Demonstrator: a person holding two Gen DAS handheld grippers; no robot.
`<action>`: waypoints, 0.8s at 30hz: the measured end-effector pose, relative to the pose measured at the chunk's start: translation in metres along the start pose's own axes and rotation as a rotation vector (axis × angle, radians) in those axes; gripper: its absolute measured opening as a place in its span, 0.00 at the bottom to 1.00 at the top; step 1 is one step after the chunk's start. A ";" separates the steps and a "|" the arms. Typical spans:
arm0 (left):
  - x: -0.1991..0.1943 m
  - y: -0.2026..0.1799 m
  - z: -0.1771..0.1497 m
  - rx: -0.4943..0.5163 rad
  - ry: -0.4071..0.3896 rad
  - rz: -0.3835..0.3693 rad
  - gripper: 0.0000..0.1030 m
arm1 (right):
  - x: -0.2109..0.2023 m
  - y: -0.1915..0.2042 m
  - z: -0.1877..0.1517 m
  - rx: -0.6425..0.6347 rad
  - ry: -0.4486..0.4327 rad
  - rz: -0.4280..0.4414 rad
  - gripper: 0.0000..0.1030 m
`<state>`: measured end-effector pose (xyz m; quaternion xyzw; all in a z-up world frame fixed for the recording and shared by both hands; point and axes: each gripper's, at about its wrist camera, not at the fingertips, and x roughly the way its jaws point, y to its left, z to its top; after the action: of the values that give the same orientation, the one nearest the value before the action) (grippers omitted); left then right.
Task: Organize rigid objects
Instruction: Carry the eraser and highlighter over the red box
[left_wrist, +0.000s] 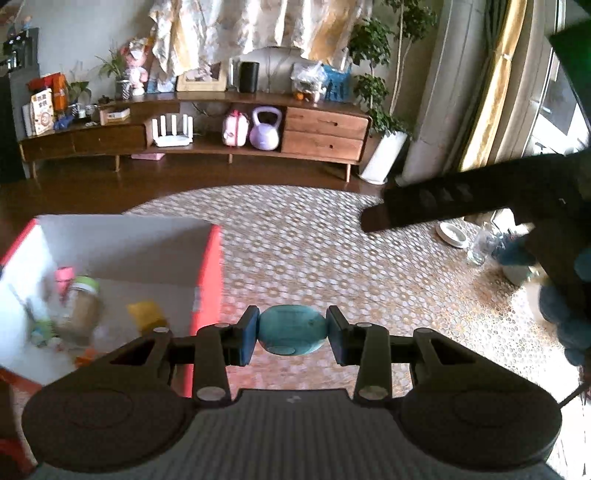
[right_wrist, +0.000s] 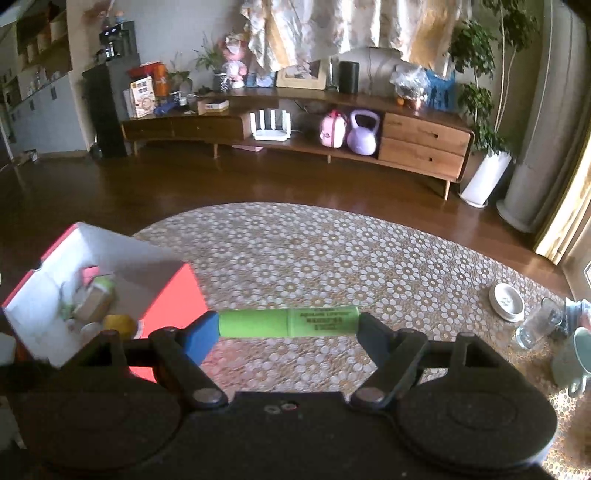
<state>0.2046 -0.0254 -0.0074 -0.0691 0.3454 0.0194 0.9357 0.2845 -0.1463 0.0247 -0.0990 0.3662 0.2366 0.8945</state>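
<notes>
My left gripper (left_wrist: 291, 334) is shut on a teal egg-shaped object (left_wrist: 291, 329), held above the patterned tablecloth just right of the red box (left_wrist: 207, 273). My right gripper (right_wrist: 288, 325) is shut on a green tube (right_wrist: 288, 323) held crosswise by its ends, to the right of the same red box (right_wrist: 173, 295). The box has white inner walls and holds a jar with a green lid (left_wrist: 83, 302), a yellow item (left_wrist: 146, 314), a pink item (left_wrist: 64, 275) and other small things. The right gripper's dark body (left_wrist: 461, 199) shows at the right of the left wrist view.
A round table with a floral cloth (right_wrist: 332, 258) bears a white dish (right_wrist: 506, 301), a clear glass (right_wrist: 537, 325) and a pale green mug (right_wrist: 570, 358) at its right. Beyond it are a wooden floor and a long wooden sideboard (right_wrist: 421, 144).
</notes>
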 end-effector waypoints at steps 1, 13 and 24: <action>-0.007 0.009 0.002 0.002 -0.003 0.004 0.37 | -0.004 0.006 0.000 -0.006 -0.004 0.000 0.78; -0.050 0.132 0.025 0.005 0.017 0.091 0.37 | -0.014 0.091 -0.006 -0.093 -0.036 0.051 0.78; -0.007 0.206 0.043 0.038 0.105 0.141 0.37 | 0.025 0.159 -0.016 -0.227 -0.026 0.111 0.78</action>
<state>0.2093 0.1845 0.0056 -0.0276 0.3981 0.0750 0.9139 0.2113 -0.0048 -0.0053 -0.1762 0.3304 0.3267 0.8678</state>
